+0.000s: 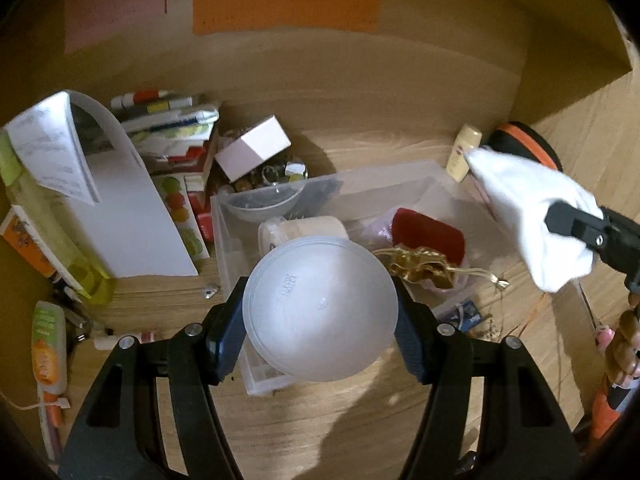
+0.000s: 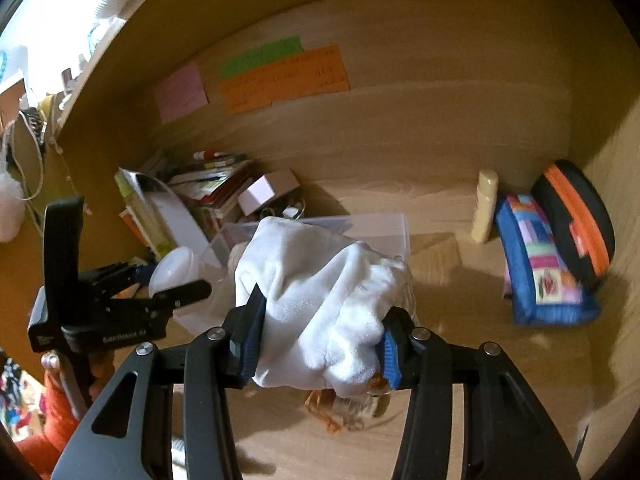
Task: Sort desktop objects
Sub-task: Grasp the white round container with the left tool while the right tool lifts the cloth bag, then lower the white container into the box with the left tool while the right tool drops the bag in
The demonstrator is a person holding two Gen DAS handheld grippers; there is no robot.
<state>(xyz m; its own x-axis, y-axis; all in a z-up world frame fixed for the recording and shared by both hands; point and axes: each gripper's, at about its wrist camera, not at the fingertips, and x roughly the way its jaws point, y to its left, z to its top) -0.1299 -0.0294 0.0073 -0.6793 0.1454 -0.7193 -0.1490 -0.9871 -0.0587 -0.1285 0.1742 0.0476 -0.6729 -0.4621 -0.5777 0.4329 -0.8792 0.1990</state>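
1. We note the wooden surface [image 1: 380, 148] carrying a clear bin [image 1: 400, 176] at centre, with a red case [image 1: 428, 236] and a gold pouch [image 1: 420, 268] inside it.
2. Our left gripper [image 1: 320, 332] has its fingers clamped on a frosted bowl [image 1: 320, 308], held upside down above the bin's near end.
3. Our right gripper [image 2: 316, 344] has its fingers pinched on a white cloth [image 2: 320, 292], held off the surface over the bin.
4. A cream bottle [image 1: 464, 152] stands behind the bin.

It looked like a home desk nook: wooden walls [image 1: 400, 64] carried coloured paper notes [image 1: 286, 6], while books [image 1: 172, 132], a lotion bottle [image 1: 464, 152] and a clear storage box [image 1: 400, 180] cluttered the desktop [image 1: 320, 420].
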